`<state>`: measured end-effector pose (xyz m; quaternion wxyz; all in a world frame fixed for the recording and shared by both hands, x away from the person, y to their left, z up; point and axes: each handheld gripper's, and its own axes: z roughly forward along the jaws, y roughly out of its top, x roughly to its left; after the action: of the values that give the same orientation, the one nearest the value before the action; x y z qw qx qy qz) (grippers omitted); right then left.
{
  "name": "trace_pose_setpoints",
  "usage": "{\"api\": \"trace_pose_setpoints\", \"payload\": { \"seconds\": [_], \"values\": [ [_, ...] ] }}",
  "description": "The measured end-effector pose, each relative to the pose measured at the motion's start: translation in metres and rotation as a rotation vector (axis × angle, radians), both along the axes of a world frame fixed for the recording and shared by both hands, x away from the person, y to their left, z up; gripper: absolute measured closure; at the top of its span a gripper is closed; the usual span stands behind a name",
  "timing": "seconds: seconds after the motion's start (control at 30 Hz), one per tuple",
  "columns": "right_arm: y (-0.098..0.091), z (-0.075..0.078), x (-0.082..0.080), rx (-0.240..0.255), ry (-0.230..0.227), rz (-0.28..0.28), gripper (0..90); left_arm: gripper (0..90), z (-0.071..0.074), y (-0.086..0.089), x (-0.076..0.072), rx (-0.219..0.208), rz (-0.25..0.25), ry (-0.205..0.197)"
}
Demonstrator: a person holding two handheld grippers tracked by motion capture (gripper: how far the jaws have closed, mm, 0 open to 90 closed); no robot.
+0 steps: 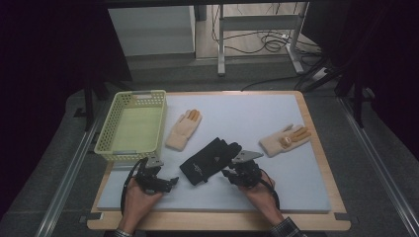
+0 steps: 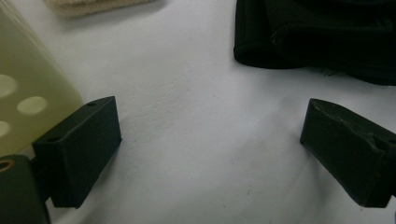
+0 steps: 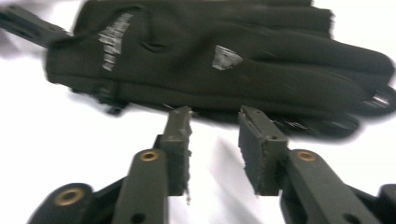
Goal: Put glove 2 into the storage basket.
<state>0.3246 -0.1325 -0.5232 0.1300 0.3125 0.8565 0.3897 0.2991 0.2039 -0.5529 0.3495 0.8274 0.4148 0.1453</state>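
A black glove (image 1: 210, 159) lies flat on the white mat, cuff toward me, between my two grippers. My right gripper (image 1: 228, 173) sits at its near right edge. In the right gripper view the jaws (image 3: 215, 116) stand a little apart, tips at the black glove's (image 3: 210, 60) edge, with bare mat between them. My left gripper (image 1: 170, 182) rests left of the glove with its jaws (image 2: 210, 121) wide open over bare mat; the black glove (image 2: 317, 37) lies just beyond them. Two cream gloves with orange fingertips lie farther back, one (image 1: 183, 129) left of centre and one (image 1: 285, 139) at the right.
A pale green perforated basket (image 1: 106, 131) stands at the mat's back left, and its wall (image 2: 28, 93) is close beside my left jaw. The white mat (image 1: 296, 177) covers a wooden board. A table frame and cables are on the floor behind.
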Motion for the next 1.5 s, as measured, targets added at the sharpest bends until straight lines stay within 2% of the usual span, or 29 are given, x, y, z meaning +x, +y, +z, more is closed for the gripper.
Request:
{"api": "trace_pose_setpoints", "payload": {
  "seconds": [0.1,0.13,0.2,0.27,0.4,0.57,0.77,0.83,0.87,1.13,1.27,1.3,1.33,1.37,1.5],
  "values": [
    [-0.015,0.001,0.002,-0.002,-0.006,-0.033,52.2,5.0,0.0,0.0,0.0,-0.001,0.001,-0.001],
    [-0.015,0.001,0.002,-0.002,-0.006,-0.033,52.2,5.0,0.0,0.0,0.0,-0.001,0.001,-0.001],
    [-0.029,0.002,0.003,-0.017,-0.019,-0.062,43.6,5.0,0.0,0.0,0.0,-0.001,0.001,-0.001],
    [-0.033,0.002,0.003,-0.022,-0.022,-0.068,41.7,5.0,0.0,0.0,0.0,-0.001,0.001,-0.001],
    [-0.055,0.003,0.005,-0.038,-0.036,-0.108,31.8,5.0,0.0,0.0,0.0,-0.001,0.001,0.0],
    [-0.074,0.001,0.007,-0.059,-0.026,-0.144,25.0,4.6,0.0,0.0,0.0,0.0,-0.002,0.002],
    [-0.09,-0.005,0.01,-0.056,-0.029,-0.179,18.8,3.1,0.0,0.0,0.001,-0.002,-0.012,0.008],
    [-0.092,-0.006,0.01,-0.06,-0.028,-0.182,18.1,2.9,0.0,0.0,0.0,-0.003,-0.012,0.012],
    [-0.093,-0.009,0.012,-0.066,-0.014,-0.185,17.1,2.6,0.0,0.0,0.0,-0.003,-0.013,0.012],
    [-0.092,-0.01,0.011,-0.075,-0.02,-0.18,15.8,1.4,0.0,-0.001,0.0,-0.006,-0.018,0.01],
    [-0.092,-0.01,0.011,-0.074,-0.02,-0.182,15.8,0.9,0.001,-0.001,-0.001,0.007,-0.032,0.008],
    [-0.092,-0.01,0.011,-0.074,-0.02,-0.182,15.8,0.9,0.001,-0.001,-0.001,0.004,-0.038,0.015],
    [-0.092,-0.01,0.011,-0.073,-0.02,-0.182,15.8,1.0,0.004,-0.002,-0.002,-0.019,-0.066,0.029],
    [-0.092,-0.01,0.011,-0.073,-0.021,-0.182,15.8,0.6,0.005,-0.003,-0.002,-0.027,-0.072,0.028],
    [-0.092,-0.01,0.011,-0.073,-0.021,-0.182,15.8,0.0,0.012,-0.011,-0.004,-0.02,-0.101,0.017]
  ]
}}
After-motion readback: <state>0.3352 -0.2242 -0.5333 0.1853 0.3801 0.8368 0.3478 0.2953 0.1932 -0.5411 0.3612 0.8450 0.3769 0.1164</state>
